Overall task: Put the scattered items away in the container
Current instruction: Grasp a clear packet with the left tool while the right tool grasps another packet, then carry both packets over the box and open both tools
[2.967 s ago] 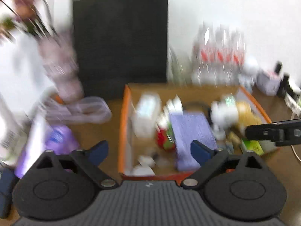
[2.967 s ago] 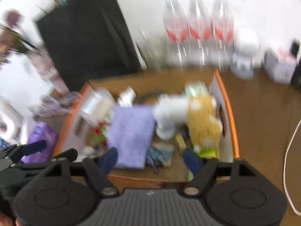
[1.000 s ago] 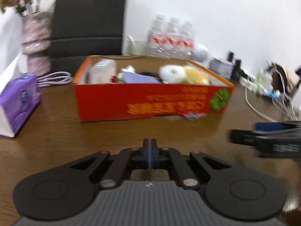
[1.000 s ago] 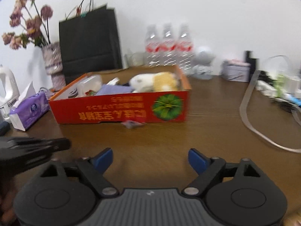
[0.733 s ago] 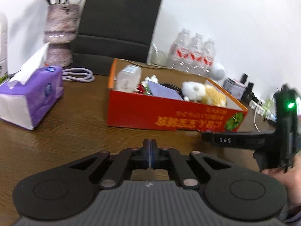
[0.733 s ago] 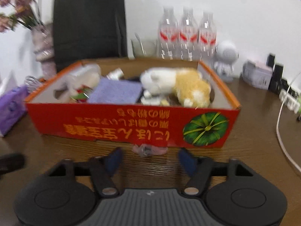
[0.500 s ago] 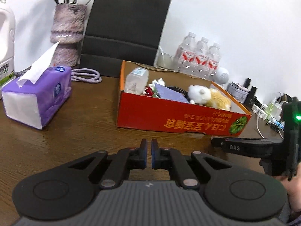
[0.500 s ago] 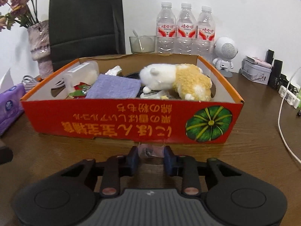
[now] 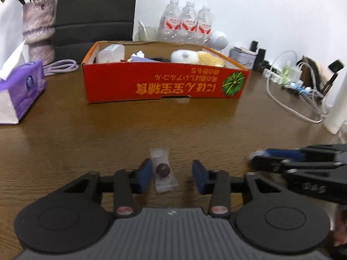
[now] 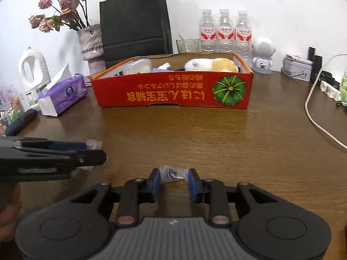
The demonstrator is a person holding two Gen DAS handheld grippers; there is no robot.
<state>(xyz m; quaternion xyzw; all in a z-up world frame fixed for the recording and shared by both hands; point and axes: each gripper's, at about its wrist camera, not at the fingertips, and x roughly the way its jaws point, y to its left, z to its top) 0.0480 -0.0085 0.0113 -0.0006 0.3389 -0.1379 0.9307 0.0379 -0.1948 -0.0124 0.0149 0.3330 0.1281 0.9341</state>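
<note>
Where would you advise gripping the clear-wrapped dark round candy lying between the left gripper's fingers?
Close on the dark ball in the clear-wrapped dark round candy, from above: the left gripper straddles it open, and the flat wrapper ends offer little to pinch on the brown wooden table.

On the table, the cardboard box sits ahead of both grippers, with the tissue pack to its left and three water bottles behind it. A wrapped candy lies between the left gripper's fingers, beside the left one. A small clear packet lies between the right gripper's fingers.
</note>
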